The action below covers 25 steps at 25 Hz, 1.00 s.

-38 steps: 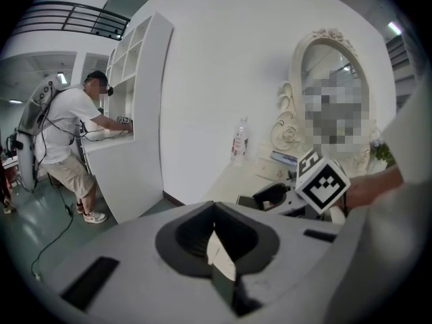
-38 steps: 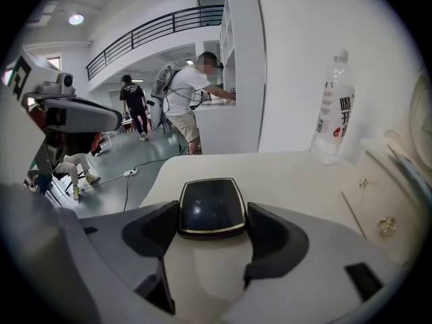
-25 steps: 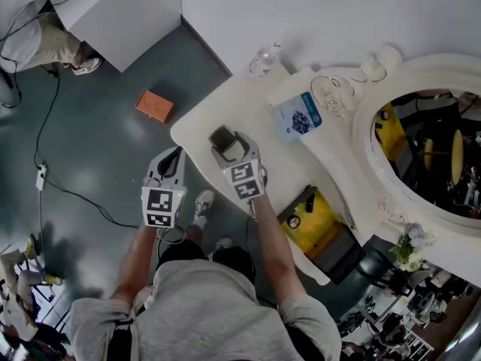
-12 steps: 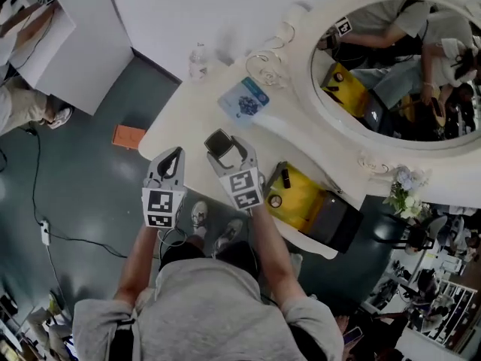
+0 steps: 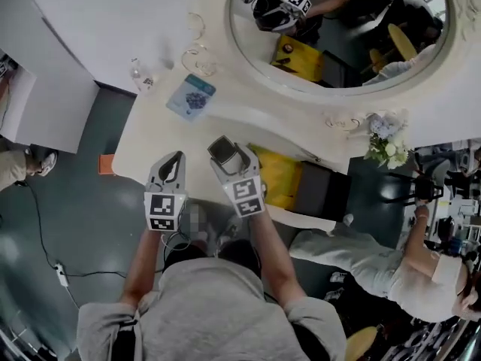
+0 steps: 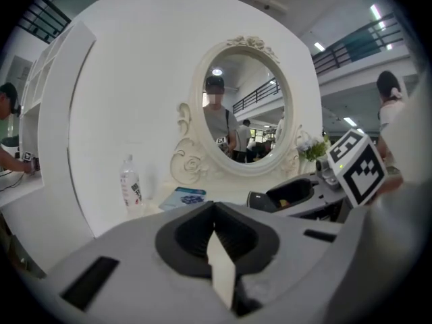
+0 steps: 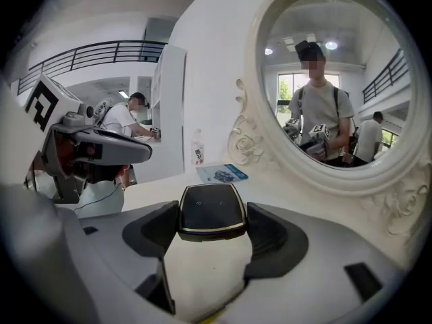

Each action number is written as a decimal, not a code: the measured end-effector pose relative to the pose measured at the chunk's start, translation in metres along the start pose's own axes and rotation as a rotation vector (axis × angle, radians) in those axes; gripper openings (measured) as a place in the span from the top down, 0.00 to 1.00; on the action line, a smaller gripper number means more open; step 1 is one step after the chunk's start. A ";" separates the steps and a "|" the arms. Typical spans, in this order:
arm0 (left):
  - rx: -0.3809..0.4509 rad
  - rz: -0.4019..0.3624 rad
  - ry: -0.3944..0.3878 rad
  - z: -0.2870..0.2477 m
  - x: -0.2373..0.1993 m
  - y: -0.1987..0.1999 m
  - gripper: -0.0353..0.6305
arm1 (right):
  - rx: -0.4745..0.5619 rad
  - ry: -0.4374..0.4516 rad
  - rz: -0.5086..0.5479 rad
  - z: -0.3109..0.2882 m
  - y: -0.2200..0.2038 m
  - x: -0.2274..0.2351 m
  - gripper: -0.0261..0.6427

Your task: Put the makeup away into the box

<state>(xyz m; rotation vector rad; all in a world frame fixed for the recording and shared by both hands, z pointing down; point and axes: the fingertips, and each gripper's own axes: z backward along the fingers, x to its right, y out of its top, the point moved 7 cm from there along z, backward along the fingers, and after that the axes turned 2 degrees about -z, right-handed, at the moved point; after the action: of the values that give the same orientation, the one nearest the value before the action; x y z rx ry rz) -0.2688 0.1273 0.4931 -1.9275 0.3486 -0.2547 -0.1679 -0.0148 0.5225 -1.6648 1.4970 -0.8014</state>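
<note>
We cannot make out what lies inside the yellow box (image 5: 284,177). Its near left side is covered by the right gripper (image 5: 228,156), and its dark lid (image 5: 323,192) hangs partly past the table's front edge. The oval mirror (image 5: 361,59) is cut off at the top of the head view, and a person (image 5: 391,273) at the lower right is only partly in view. The right gripper is clamped on a dark square compact (image 7: 210,210), with one jaw on each side and the lid facing up. We cannot see the compact's underside. It is held over the white table (image 5: 150,130) near the front edge, just left of the box and not in it. The left gripper (image 5: 171,162) is beside it, also near the front edge, with its jaws pressed together on nothing. We count two grippers, one compact and one box. There is also one blue packet (image 5: 192,96) toward the back edge, one water bottle (image 5: 137,72) at the back left corner, and one bunch of flowers (image 5: 379,130) at the right end.
</note>
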 end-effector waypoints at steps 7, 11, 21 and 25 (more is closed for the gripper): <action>-0.016 -0.048 -0.110 -0.025 0.046 -0.002 0.94 | -0.026 -0.153 -0.108 0.044 -0.045 0.045 0.47; -0.023 -0.059 -0.161 -0.036 0.071 -0.003 0.94 | -0.043 -0.221 -0.151 0.064 -0.069 0.066 0.47; -0.093 -0.099 -0.235 -0.051 0.111 -0.016 0.94 | -0.145 -0.322 -0.294 0.086 -0.139 0.102 0.47; -0.125 -0.103 -0.247 -0.056 0.117 -0.030 0.94 | -0.190 -0.337 -0.330 0.077 -0.159 0.113 0.47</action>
<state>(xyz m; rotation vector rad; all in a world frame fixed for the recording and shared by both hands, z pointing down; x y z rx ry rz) -0.1747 0.0474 0.5436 -2.0758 0.1029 -0.0608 -0.0058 -0.1109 0.6138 -2.1056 1.1081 -0.5195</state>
